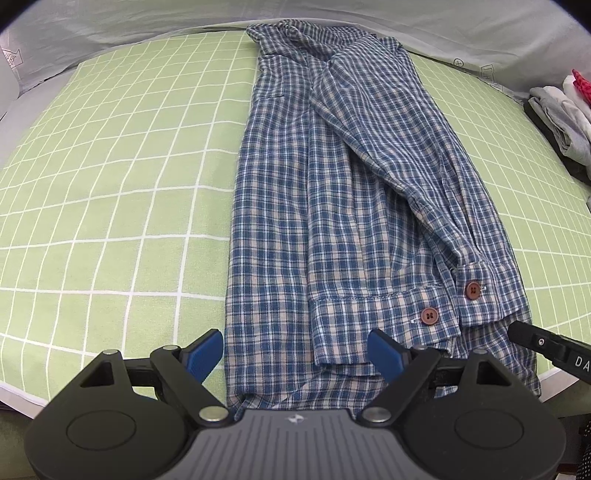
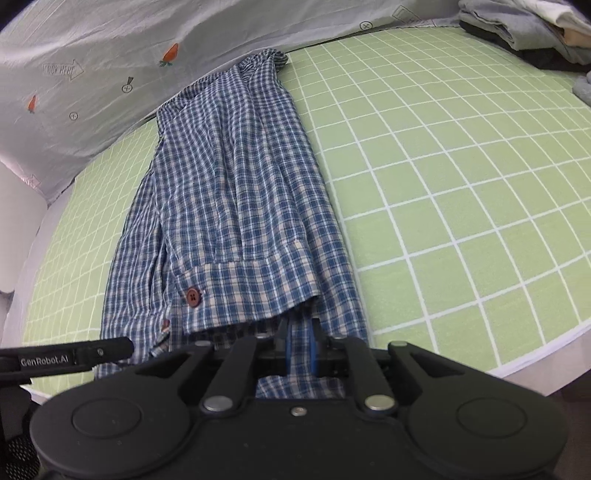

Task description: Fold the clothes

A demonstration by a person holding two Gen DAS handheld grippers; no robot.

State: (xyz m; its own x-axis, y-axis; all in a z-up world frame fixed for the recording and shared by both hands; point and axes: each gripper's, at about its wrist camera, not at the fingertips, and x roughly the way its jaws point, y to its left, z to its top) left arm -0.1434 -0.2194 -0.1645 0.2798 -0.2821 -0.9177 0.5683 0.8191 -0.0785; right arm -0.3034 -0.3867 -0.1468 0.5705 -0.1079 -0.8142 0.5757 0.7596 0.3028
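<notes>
The plaid shirt [image 1: 332,206] lay on the green checked sheet [image 1: 110,184] of the bed as a long narrow strip, both sides already turned in and the two sleeves laid along the top. Its long axis ran straight away from you: the collar was at the far end, next to the grey cover [image 1: 147,33], and the hem and the two buttoned cuffs [image 1: 428,314] were at the near edge, just in front of your claws.

Your left claw [image 1: 297,354] had its blue pads [image 1: 203,354] wide apart. It hovered above the near left part of the hem and held nothing. Your right claw [image 2: 300,347] had its pads almost together on the near right part of the hem, just below the cuff; a thin layer of cloth seemed to be between them, so I judged that it was clamped on the shirt.

Both claws were at the hem end, and the collar was well apart from them. In my judgement, a fold across the length would carry the hem forward along this axis towards the collar, and the left claw was the nearer one to the free left corner.

A pile of other clothes [image 1: 561,118] lay at the far right of the bed.
</notes>
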